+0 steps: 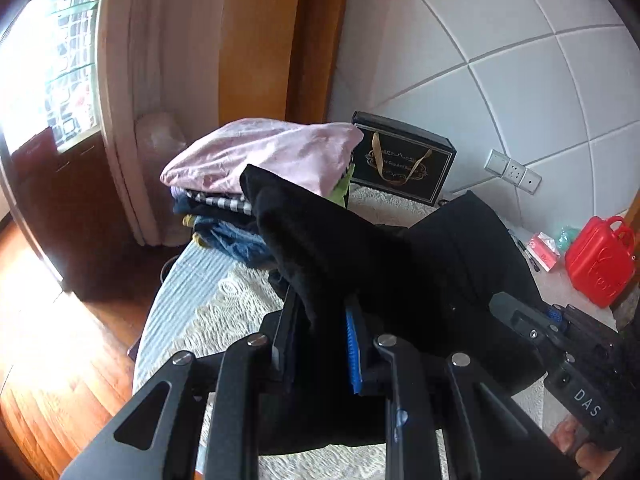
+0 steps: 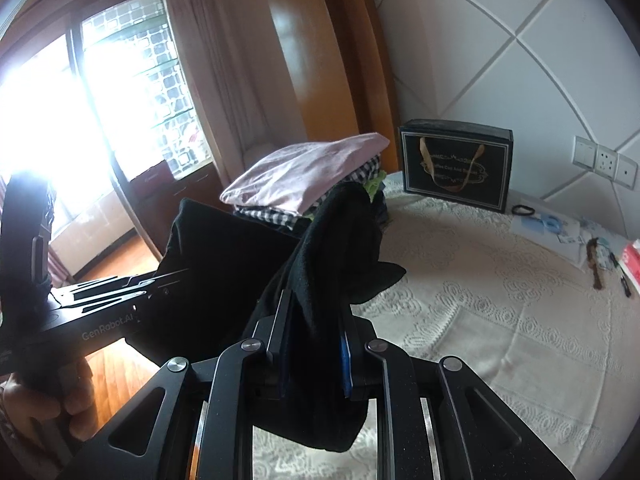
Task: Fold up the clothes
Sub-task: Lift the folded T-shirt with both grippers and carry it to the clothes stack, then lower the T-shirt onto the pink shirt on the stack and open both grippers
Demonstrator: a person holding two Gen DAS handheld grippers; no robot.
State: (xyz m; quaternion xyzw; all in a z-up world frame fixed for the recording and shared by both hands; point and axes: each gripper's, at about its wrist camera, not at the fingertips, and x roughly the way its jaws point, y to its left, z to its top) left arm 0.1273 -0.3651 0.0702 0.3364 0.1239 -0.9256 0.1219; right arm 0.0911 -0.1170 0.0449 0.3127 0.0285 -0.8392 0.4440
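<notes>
A black garment (image 1: 360, 256) hangs lifted above the round table, stretched between both grippers. My left gripper (image 1: 320, 320) is shut on one bunched edge of it. My right gripper (image 2: 316, 320) is shut on another edge of the black garment (image 2: 336, 240). The right gripper also shows at the right of the left wrist view (image 1: 552, 332), and the left gripper at the left of the right wrist view (image 2: 100, 292). A stack of folded clothes with a pink piece on top (image 1: 256, 156) (image 2: 304, 172) stands at the table's far side.
The table has a cream lace cloth (image 2: 500, 300). A black gift bag (image 2: 456, 166) (image 1: 404, 160) stands against the tiled wall. A red case (image 1: 600, 260), a tissue pack (image 1: 542, 250), pens and papers (image 2: 560, 232) lie at the right. Wooden floor (image 1: 60, 340) lies left of the table.
</notes>
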